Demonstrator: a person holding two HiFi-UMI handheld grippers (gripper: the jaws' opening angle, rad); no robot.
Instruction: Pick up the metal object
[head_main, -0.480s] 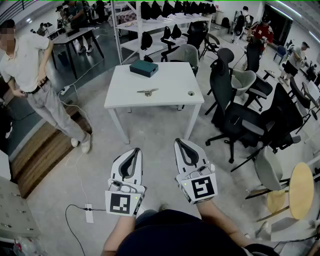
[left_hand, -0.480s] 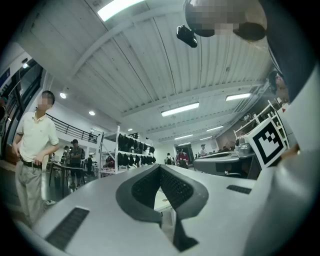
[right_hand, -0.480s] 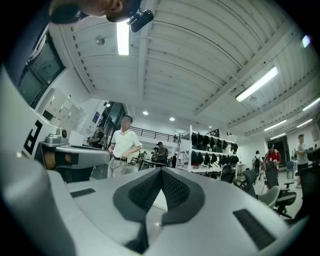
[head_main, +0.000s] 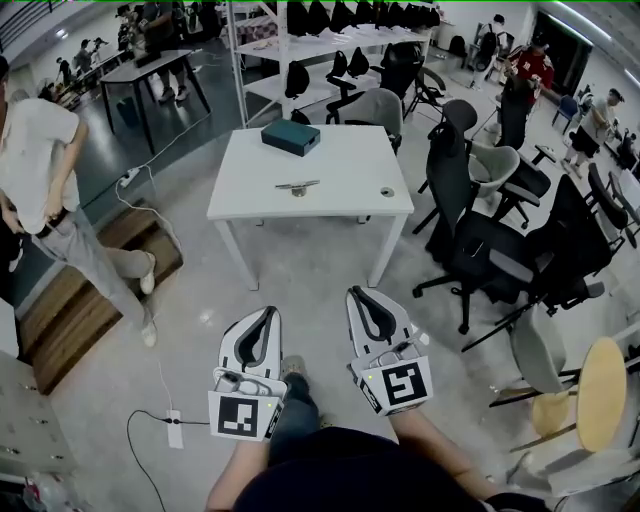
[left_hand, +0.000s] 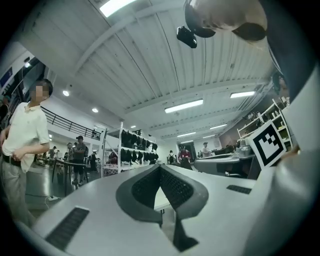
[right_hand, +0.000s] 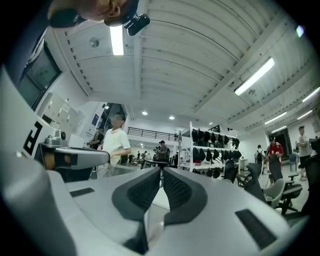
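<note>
A small metal object (head_main: 297, 186) lies on the white table (head_main: 345, 165), near its front edge and left of centre. Both grippers are held low over the floor, well short of the table. In the head view my left gripper (head_main: 269, 312) is shut with nothing in it, and my right gripper (head_main: 356, 294) is shut and empty beside it. The left gripper view shows the left gripper (left_hand: 160, 167) with its pads touching at the tip. In the right gripper view the right gripper (right_hand: 161, 170) also has its pads pressed together. Neither gripper view shows the metal object.
A teal box (head_main: 290, 137) sits at the table's back left, and a small round fitting (head_main: 386, 192) at its front right. Office chairs (head_main: 470, 230) crowd the right side. A person (head_main: 45, 190) stands on the left by a wooden step (head_main: 90, 290). A power strip (head_main: 174, 427) lies on the floor.
The view has shifted a little toward the table. The person on the left has stepped further left. Both grippers stay shut and sit slightly lower in the head view.
</note>
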